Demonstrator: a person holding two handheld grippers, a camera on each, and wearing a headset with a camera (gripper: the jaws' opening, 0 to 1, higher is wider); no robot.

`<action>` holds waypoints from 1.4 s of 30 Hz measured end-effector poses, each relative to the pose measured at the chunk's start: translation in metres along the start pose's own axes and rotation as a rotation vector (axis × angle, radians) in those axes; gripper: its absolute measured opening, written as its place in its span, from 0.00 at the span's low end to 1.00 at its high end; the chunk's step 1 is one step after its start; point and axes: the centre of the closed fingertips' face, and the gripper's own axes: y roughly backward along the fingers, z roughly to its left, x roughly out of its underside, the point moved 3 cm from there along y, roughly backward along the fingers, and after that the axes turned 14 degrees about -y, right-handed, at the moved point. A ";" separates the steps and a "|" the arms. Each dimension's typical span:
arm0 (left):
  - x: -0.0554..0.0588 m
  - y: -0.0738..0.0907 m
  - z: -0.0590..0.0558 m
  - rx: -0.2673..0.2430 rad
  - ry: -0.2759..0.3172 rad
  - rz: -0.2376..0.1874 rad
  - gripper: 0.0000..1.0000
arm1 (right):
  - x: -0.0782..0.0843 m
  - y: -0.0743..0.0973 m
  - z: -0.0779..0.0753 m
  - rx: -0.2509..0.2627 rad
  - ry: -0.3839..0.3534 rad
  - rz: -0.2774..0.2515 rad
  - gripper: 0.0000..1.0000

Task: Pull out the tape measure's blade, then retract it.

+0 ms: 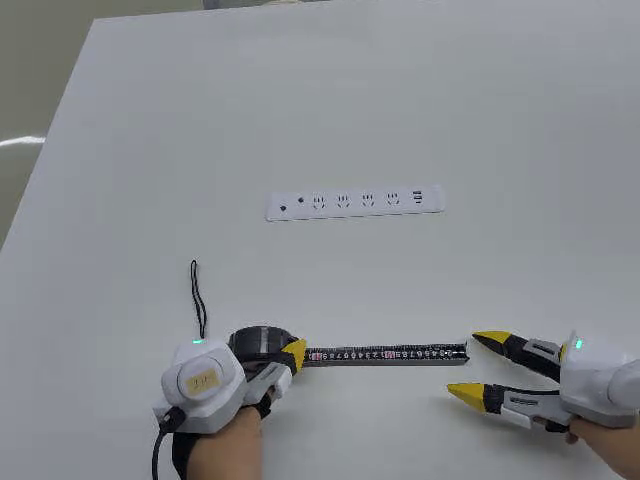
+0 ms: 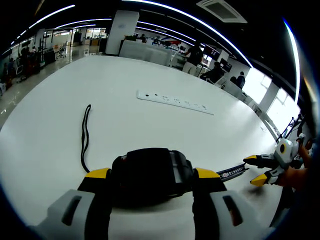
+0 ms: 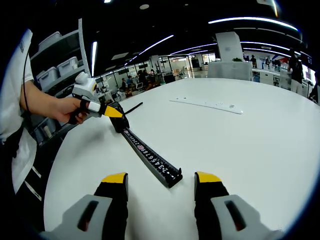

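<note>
A black tape measure case [image 1: 262, 343] lies on the white table, and my left gripper [image 1: 283, 362] is shut on it; in the left gripper view the case [image 2: 151, 173] sits between the yellow-tipped fingers. Its dark blade [image 1: 385, 353] runs rightward across the table to its end hook [image 1: 463, 350]. My right gripper [image 1: 480, 367] stands open just right of the blade's end, touching nothing. In the right gripper view the blade tip [image 3: 172, 176] lies on the table between and ahead of the open jaws. The case's black wrist cord [image 1: 198, 296] trails away on the table.
A white power strip [image 1: 355, 202] lies flat in the middle of the table [image 1: 330, 110], beyond the tape. Desks, shelves and people stand in the room behind, far from the table.
</note>
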 end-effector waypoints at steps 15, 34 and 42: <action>0.000 0.000 -0.001 -0.006 -0.004 0.003 0.63 | 0.005 -0.009 -0.009 -0.040 0.088 0.034 0.39; 0.002 -0.002 -0.001 0.000 0.008 0.010 0.64 | 0.001 -0.013 -0.019 -0.107 0.281 0.081 0.14; 0.003 -0.004 -0.001 0.005 0.010 0.010 0.65 | 0.000 -0.011 -0.018 -0.138 0.292 0.068 0.13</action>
